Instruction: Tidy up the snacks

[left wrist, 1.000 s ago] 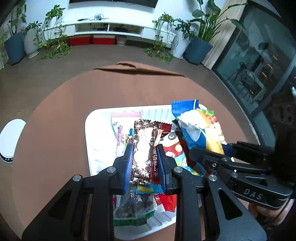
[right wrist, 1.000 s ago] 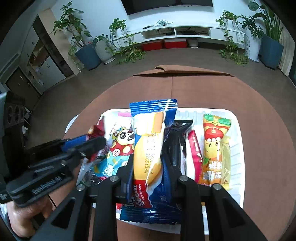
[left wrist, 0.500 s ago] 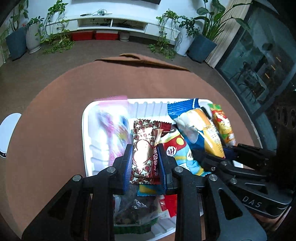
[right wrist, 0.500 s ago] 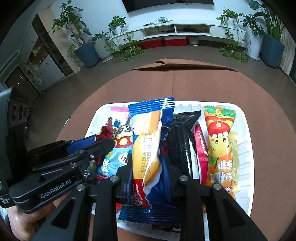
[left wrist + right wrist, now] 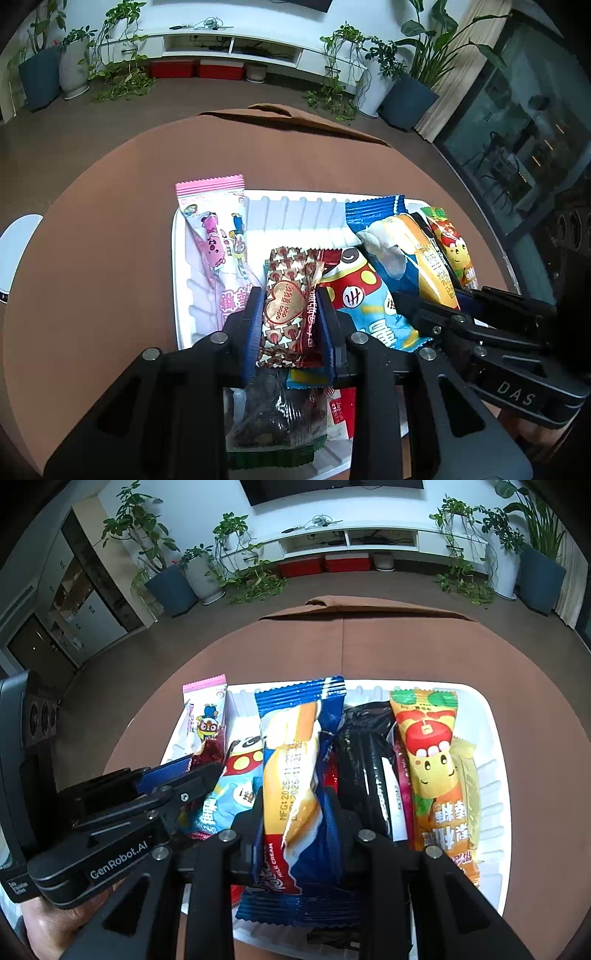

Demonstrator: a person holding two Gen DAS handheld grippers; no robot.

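Left tongs point(image 5: 289, 312) clamped on a brown mushroom-print packet point(image 5: 286, 314), right tongs point(image 5: 295, 812) clamped on a blue cream-cake packet point(image 5: 295, 775), above the white snack tray point(image 5: 491, 768), brown bench point(image 5: 92, 258).

This is a living room in a home. A long white TV cabinet point(image 5: 369, 539) stands against the white wall, and the lower edge of a dark TV point(image 5: 332, 489) hangs above it. Many potted plants point(image 5: 166, 565) stand on the floor along the wall. Red boxes point(image 5: 325, 563) sit under the cabinet. A round table point(image 5: 110, 240) with a brown cloth is in front. On the right there is a large glass door point(image 5: 524, 129).
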